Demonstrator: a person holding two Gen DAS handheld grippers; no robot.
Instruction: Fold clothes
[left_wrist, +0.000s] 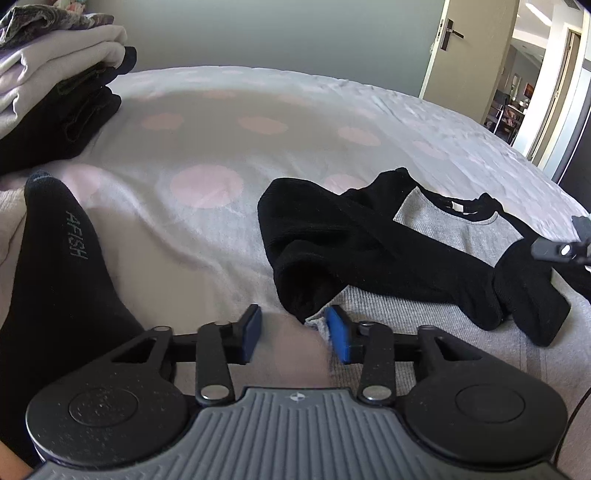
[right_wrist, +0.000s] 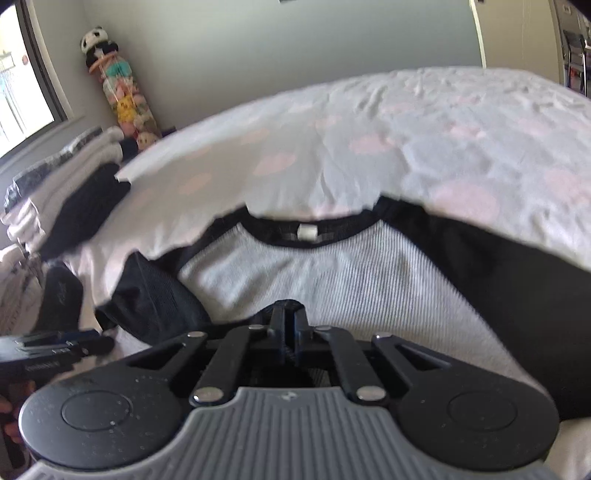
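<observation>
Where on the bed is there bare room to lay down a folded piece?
Free: the dotted sheet between the folded stack at far left and the grey-and-black shirt, running back to the far edge. Crowded: the near strip, with the black sock, the shirt's bunched sleeve and both grippers.

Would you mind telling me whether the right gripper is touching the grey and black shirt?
Touching. The right wrist view shows the right gripper with jaws closed together, pinching the grey fabric of the shirt.
</observation>
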